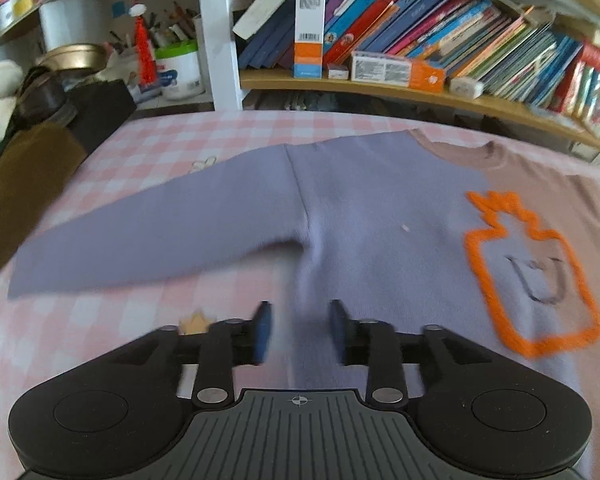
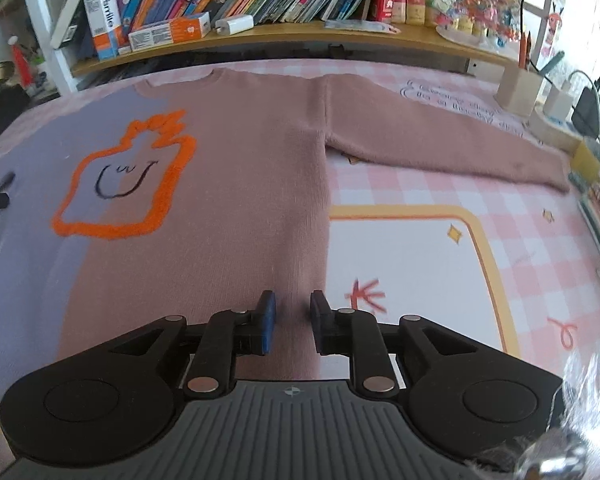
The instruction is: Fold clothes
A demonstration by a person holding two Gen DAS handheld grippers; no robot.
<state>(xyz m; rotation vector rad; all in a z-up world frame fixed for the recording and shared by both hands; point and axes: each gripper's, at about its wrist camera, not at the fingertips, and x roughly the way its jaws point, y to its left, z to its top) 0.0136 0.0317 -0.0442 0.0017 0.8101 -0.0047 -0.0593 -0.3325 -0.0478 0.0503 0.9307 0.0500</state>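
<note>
The sweater (image 2: 228, 184) is soft matt knit, its orange outline (image 2: 116, 184) fuzzy, on smooth checked cloth (image 2: 540, 248).

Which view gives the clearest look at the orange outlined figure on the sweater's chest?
The right wrist view: the orange outlined figure lies whole and sharp on the sweater, with its drawn face legible. In the left wrist view it sits near the right edge, stretched by the fisheye and slightly blurred, though its outline is complete there.

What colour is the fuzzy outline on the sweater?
Orange outline on the sweater, clearest in the right wrist view.
</note>
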